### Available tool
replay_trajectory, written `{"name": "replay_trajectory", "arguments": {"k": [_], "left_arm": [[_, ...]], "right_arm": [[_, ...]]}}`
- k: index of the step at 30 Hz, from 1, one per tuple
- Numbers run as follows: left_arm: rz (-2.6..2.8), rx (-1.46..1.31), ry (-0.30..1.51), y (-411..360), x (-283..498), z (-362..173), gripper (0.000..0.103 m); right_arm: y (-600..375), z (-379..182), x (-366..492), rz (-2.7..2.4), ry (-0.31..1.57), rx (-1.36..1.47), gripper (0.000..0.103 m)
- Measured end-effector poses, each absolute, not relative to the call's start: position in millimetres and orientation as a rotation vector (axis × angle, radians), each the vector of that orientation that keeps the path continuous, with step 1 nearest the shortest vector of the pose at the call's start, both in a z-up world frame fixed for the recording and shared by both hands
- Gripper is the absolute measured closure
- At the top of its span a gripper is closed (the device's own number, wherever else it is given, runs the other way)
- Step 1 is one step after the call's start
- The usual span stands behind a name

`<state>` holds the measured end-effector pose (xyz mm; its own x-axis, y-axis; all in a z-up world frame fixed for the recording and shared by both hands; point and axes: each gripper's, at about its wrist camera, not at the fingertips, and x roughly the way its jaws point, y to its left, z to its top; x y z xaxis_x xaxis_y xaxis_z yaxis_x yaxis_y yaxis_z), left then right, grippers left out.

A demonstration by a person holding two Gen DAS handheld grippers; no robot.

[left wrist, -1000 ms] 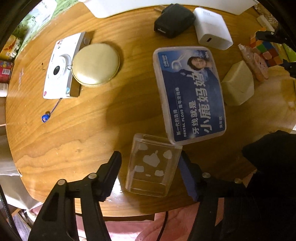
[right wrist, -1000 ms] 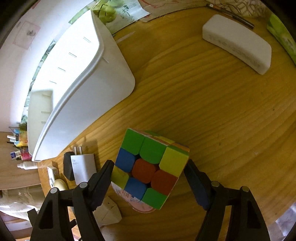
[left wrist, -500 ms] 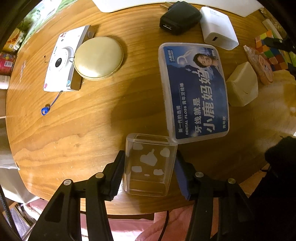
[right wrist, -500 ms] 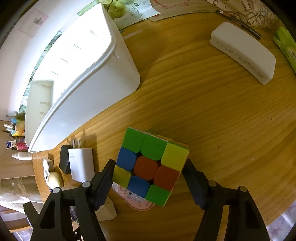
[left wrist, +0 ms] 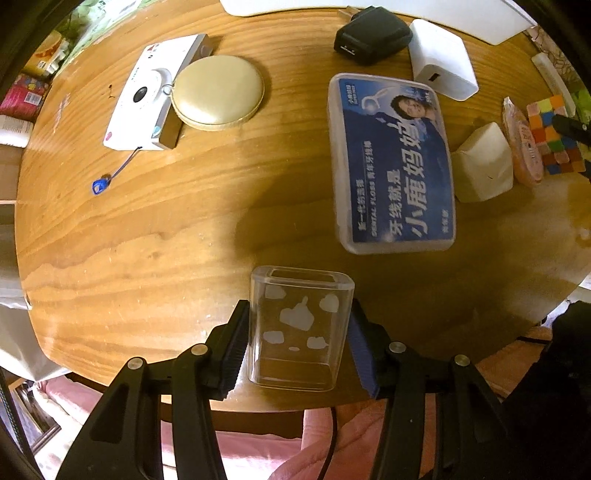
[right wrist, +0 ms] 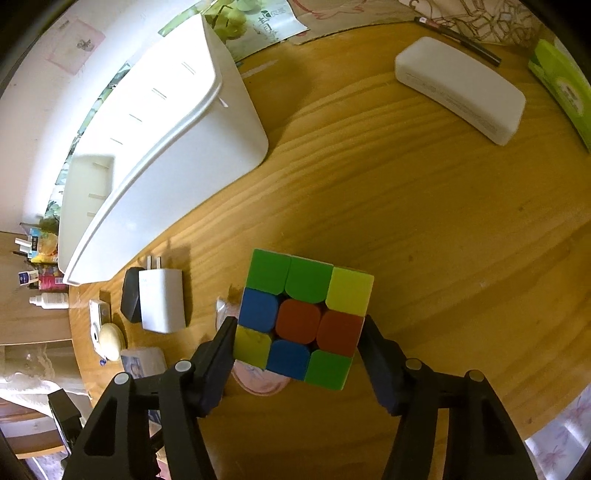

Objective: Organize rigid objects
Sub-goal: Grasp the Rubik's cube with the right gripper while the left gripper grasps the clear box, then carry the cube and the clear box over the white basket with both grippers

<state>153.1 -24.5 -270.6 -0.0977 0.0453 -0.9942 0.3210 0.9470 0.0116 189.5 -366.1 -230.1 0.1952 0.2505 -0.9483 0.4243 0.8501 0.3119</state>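
Observation:
My left gripper [left wrist: 299,306] points straight down at the near edge of the wooden table [left wrist: 147,258], shut on a clear plastic box [left wrist: 299,332] with white cloud prints. Both pads press its sides. A multicoloured puzzle cube [right wrist: 303,317] sits between the fingers of my right gripper [right wrist: 299,321], on a pink packet [right wrist: 258,384]. That gripper's jaws are closing and stand close beside the cube without clearly pressing it. The cube [left wrist: 554,136] also shows at the far right of the left wrist view. A large white bin [right wrist: 155,155] stands to the cube's upper left.
A blue-labelled dental floss box [left wrist: 395,162] lies just beyond the clear box. A cream block [left wrist: 484,166], white charger [left wrist: 441,70], black adapter [left wrist: 371,35], white camera [left wrist: 147,96] and round beige compact [left wrist: 218,92] lie around. A white case [right wrist: 460,88] lies far right.
My left gripper's jaws closed onto the clear box, which now sits apart from the floss box. My right gripper's fingers narrowed around the cube.

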Motion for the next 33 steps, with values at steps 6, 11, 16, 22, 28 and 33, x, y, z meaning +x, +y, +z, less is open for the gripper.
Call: {"name": "replay_trajectory", "arguments": {"k": [6, 11, 16, 22, 28, 33], "left_arm": [[-0.242, 0.27, 1.609, -23, 148, -256, 0.049], [-0.253, 0.263, 1.556, -19, 145, -229, 0.049], [-0.264, 0.273, 1.463, -22, 144, -194, 0.049], [-0.269, 0.293, 1.345, -31, 156, -147, 0.049], [-0.298, 0.295, 1.231, -42, 185, -106, 0.049], [-0.332, 0.308, 1.108, -51, 201, -77, 0.049]], "right_arm": [[-365, -223, 176, -0.102, 1.365, 0.594, 0.04], [-356, -215, 171, -0.072, 1.332, 0.598, 0.046], [-352, -199, 166, -0.04, 1.291, 0.573, 0.046], [-341, -168, 169, 0.0, 1.195, 0.498, 0.046], [-333, -137, 178, 0.027, 1.09, 0.434, 0.046], [-330, -114, 182, 0.038, 0.997, 0.383, 0.046]]}}
